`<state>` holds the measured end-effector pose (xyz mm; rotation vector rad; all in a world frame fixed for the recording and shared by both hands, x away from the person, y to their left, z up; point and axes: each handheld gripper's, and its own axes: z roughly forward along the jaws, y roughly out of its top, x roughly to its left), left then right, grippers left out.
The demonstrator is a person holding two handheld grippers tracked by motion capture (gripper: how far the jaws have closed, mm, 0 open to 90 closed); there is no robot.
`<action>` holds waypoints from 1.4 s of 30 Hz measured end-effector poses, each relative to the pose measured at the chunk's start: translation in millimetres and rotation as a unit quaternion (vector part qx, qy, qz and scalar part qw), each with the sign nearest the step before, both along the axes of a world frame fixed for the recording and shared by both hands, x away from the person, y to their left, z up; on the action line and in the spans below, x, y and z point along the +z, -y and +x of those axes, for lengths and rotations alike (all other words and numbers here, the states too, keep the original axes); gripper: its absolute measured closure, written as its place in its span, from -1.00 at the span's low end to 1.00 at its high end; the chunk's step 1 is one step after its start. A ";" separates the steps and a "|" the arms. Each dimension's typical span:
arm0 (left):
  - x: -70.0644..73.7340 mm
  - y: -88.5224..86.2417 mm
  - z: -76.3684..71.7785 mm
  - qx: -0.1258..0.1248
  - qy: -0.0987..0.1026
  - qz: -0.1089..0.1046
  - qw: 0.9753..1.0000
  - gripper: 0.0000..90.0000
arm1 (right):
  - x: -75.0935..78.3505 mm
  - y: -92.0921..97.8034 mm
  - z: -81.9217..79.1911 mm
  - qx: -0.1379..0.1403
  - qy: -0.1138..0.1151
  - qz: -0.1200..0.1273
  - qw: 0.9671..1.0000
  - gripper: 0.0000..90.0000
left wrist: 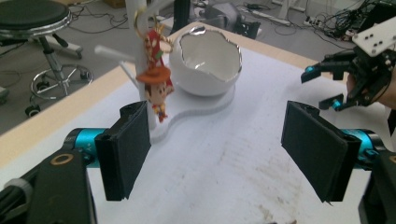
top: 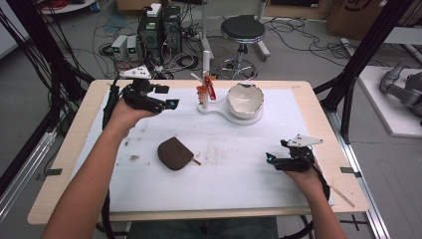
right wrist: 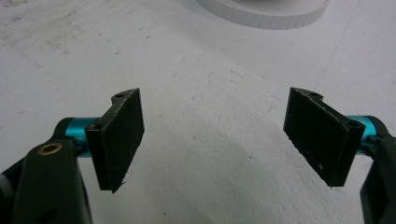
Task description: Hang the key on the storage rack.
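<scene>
Keychain figure (left wrist: pixel 156 91), a small cowboy doll in an orange hat on a gold ring, hangs from a peg of the white stand (top: pixel 205 74) at the far middle of the worktop (top: pixel 298 89). In the left gripper view it dangles against the stand's upright post, just above the stand's flat white base (left wrist: pixel 205 107). On that same base, beside the post, sits a white bowl (top: pixel 244 99) shaped like a cracked eggshell with a silver-edged rim. The left tool (top: pixel 166 104) is held above the far left part of the white mat (top: pixel 234 174), near the stand and pointing towards it; its jaws stand wide apart with nothing between them, and the figure shows just above and beyond the near jaw pad in its own view. The right tool (top: pixel 271 160) is low over the near right part of the mat, well apart from the stand, its jaws likewise spread wide and empty; its own view looks down on bare, slightly stained mat with the edge of the white base at the top. A brown, rounded pouch-like object (top: pixel 175 153) with a small stick-like tab lies on the mat between the two hands, touched by neither tool. Beyond the worktop stand a round black stool (top: pixel 242 30) and computer towers (top: pixel 160 30) among loose cables on the floor.
</scene>
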<state>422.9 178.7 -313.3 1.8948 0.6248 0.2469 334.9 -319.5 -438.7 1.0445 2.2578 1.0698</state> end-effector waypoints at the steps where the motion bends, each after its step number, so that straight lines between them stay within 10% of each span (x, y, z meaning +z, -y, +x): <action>1: -6.5 -1.5 -2.3 -0.003 -0.006 -0.001 1.000 -0.48 | 0.0 -0.2 0.3 -0.001 0.000 0.002 1.000 -0.55; 18: -64.5 -27.4 -53.3 0.005 -0.019 -0.027 0.999 -0.49 | 0.5 -0.9 3.9 0.004 0.000 0.019 1.000 -0.55; 42: -76.4 -56.1 -72.8 0.013 0.015 -0.004 1.000 -0.61 | 2.1 0.2 3.6 -0.004 0.002 0.031 0.999 -0.55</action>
